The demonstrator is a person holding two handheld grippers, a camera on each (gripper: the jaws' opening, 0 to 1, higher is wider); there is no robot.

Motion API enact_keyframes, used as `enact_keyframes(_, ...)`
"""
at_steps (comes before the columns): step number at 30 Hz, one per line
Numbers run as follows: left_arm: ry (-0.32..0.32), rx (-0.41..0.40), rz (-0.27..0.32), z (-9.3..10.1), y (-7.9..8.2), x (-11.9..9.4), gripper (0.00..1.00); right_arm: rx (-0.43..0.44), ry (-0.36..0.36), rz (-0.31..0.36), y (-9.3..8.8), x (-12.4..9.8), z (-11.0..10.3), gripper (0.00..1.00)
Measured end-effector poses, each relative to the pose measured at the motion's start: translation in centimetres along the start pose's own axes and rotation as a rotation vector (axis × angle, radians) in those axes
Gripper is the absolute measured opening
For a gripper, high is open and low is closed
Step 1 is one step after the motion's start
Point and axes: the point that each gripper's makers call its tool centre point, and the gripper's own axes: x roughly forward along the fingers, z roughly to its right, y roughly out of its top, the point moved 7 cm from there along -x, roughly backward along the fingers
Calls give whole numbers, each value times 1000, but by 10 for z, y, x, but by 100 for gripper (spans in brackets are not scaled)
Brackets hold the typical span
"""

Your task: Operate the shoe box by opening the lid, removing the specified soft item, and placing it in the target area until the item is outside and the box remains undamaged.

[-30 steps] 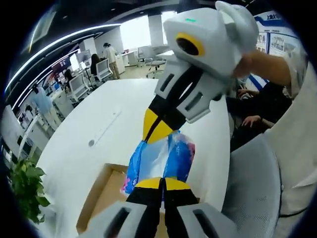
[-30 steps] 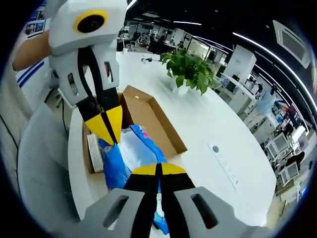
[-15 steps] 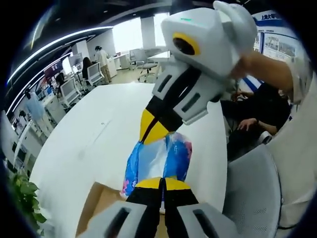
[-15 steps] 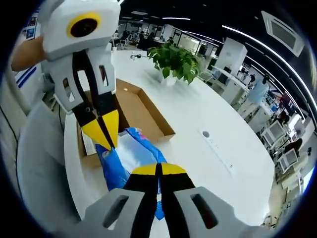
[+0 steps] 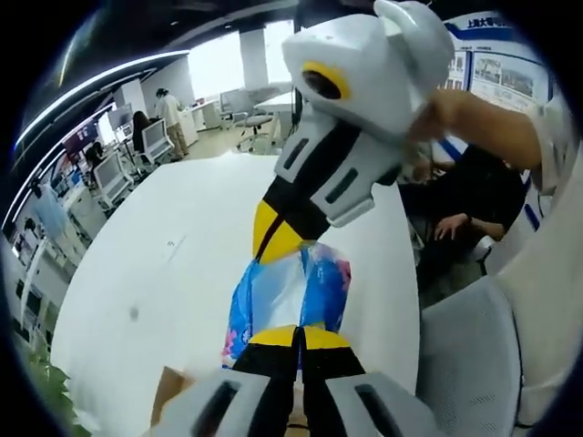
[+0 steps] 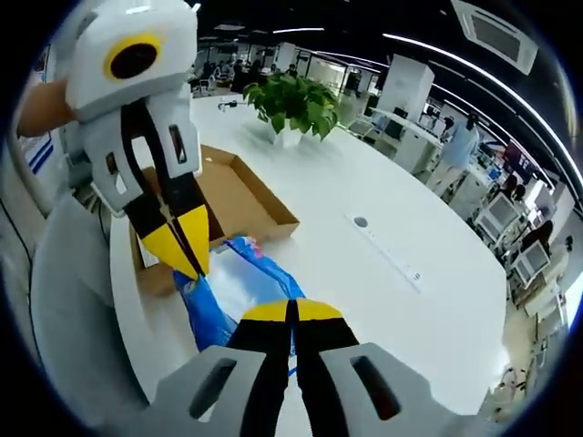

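- Left gripper view: my left gripper (image 5: 296, 335) has its yellow-tipped jaws pressed together on the near edge of the soft blue plastic pack (image 5: 290, 293), which hangs stretched in the air between the two tools, above the white table (image 5: 182, 246).
- Same view: the right gripper (image 5: 276, 244) comes in from the upper right, its yellow tips pinched closed on the far edge of that pack. A person's hand (image 5: 435, 118) holds the tool's white body.
- Same view: a corner of the cardboard shoe box (image 5: 171, 405) peeks in at the lower left, below and to the left of the pack. A grey chair (image 5: 465, 364) sits at the lower right, and a seated person in dark clothes (image 5: 474, 200) is beyond the table edge.
- Right gripper view: my right gripper (image 6: 293, 314) is clamped with no gap between the jaws on the pack (image 6: 239, 284); the blue and translucent plastic runs from my tips up to the other tool.
- Same view: the left gripper (image 6: 185, 248) reaches in from the upper left, jaws squeezed onto the pack's opposite edge.
- Same view: the open shoe box (image 6: 239, 196) lies flat on the table (image 6: 383, 300) behind the pack, its brown inside showing; the pack is outside it, held above the table's near edge. A potted green plant (image 6: 291, 102) stands on the table beyond the box.
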Motion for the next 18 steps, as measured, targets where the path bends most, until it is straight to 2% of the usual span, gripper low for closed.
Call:
enact_keyframes(8, -40, 39, -23, -1, 21, 27, 0, 53, -14, -20, -28, -5, 18, 0)
enact_keyframes(18, -84, 71, -43, -6, 40, 55, 0, 100, -37, -27, -50, -12, 43, 0)
